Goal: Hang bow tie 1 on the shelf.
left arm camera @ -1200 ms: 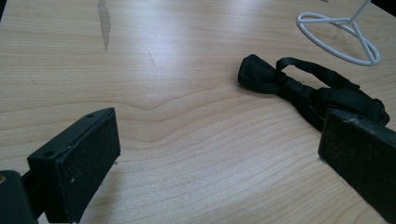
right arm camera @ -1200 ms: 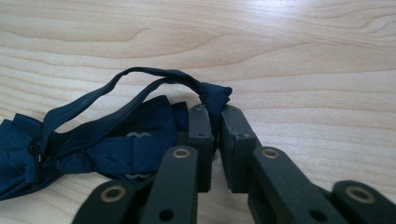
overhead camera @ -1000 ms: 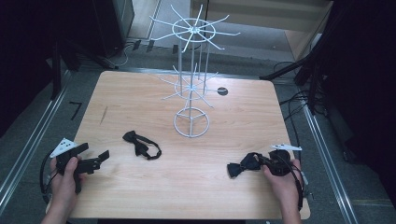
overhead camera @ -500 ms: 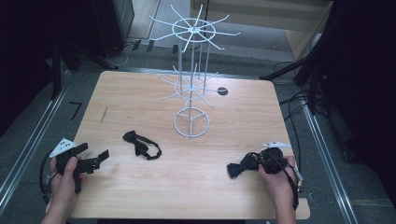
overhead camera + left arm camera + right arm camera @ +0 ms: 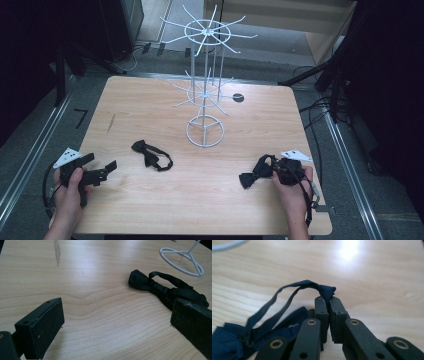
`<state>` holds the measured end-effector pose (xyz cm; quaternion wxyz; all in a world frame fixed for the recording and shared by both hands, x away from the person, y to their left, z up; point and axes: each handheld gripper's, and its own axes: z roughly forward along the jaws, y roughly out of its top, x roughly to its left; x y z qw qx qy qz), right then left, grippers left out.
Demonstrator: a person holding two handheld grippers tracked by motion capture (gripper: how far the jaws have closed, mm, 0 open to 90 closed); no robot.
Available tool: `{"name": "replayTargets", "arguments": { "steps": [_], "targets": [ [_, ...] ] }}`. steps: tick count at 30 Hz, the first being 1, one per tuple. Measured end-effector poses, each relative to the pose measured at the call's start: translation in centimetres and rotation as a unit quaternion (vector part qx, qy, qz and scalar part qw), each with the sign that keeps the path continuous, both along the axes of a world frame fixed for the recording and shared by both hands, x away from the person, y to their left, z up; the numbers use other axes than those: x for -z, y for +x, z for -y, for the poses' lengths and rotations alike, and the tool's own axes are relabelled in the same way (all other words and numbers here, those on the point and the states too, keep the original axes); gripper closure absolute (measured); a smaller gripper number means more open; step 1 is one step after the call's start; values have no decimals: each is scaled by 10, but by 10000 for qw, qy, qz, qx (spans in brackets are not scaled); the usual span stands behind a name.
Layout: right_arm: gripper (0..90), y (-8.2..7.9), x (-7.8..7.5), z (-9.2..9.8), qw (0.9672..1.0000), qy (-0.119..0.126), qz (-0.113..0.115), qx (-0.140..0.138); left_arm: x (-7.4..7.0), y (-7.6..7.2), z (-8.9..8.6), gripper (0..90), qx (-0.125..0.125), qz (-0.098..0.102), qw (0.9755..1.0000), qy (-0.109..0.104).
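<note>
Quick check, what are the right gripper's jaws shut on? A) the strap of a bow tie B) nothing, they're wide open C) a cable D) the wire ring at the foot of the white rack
A: in the right gripper view the right gripper has its jaws pressed together on the thin strap of the dark bow tie, while the white rack stands apart near the middle of the table.
</note>
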<state>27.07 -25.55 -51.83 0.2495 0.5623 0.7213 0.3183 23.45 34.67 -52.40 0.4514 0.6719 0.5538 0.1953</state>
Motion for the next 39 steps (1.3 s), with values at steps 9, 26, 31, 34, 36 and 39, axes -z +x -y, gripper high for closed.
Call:
{"name": "replayTargets", "arguments": {
  "steps": [9, 26, 31, 34, 36, 39],
  "targets": [
    [872, -11, -17, -8, 9955, 181, 930, -93, 0, 0, 0, 0, 9, -19, 10000, -13],
    [872, -21, -51, -32, 9817, 570, 1727, -563, 0, 0, 0, 0, 9, 7, 10000, 12],
    [872, -24, -60, -45, 9793, 491, 1816, -751, 0, 0, 0, 0, 40, 15, 10000, 1],
    [872, -25, -64, -51, 9784, 526, 1827, -807, 0, 0, 0, 0, 55, 26, 10000, -12],
    [872, -24, -66, -54, 9772, 551, 1869, -840, 0, 0, 0, 0, 55, 19, 10000, -12],
    [872, -24, -68, -56, 9767, 624, 1869, -846, 0, 0, 0, 0, 57, 7, 10000, -16]
  ]
}}
